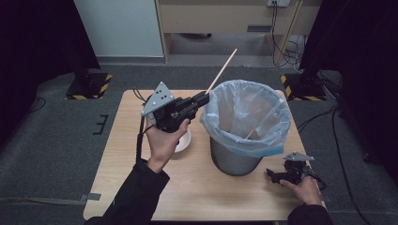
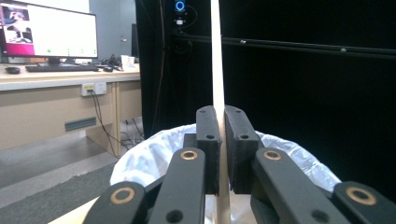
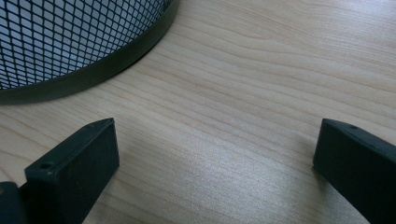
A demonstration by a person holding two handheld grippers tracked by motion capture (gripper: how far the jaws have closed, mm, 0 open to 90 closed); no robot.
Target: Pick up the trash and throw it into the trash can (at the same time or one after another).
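My left gripper (image 1: 202, 98) is shut on a thin wooden stick (image 1: 222, 71), held up at the left rim of the bin (image 1: 244, 119). The stick slants up and to the right past the jaws. In the left gripper view the stick (image 2: 217, 56) runs straight up between the closed pads, with the bin's white liner (image 2: 154, 154) just below. Another stick (image 1: 250, 134) lies inside the bin. My right gripper (image 1: 272, 176) rests on the table at the bin's right foot, jaws wide apart. In the right gripper view nothing lies between its fingertips (image 3: 74, 168) but bare wood.
The bin is a metal mesh basket (image 3: 70, 42) lined with a pale blue-white bag, standing right of centre on the wooden table (image 1: 197, 187). A small white bowl (image 1: 184, 140) sits left of it, under my left hand. Dark floor surrounds the table.
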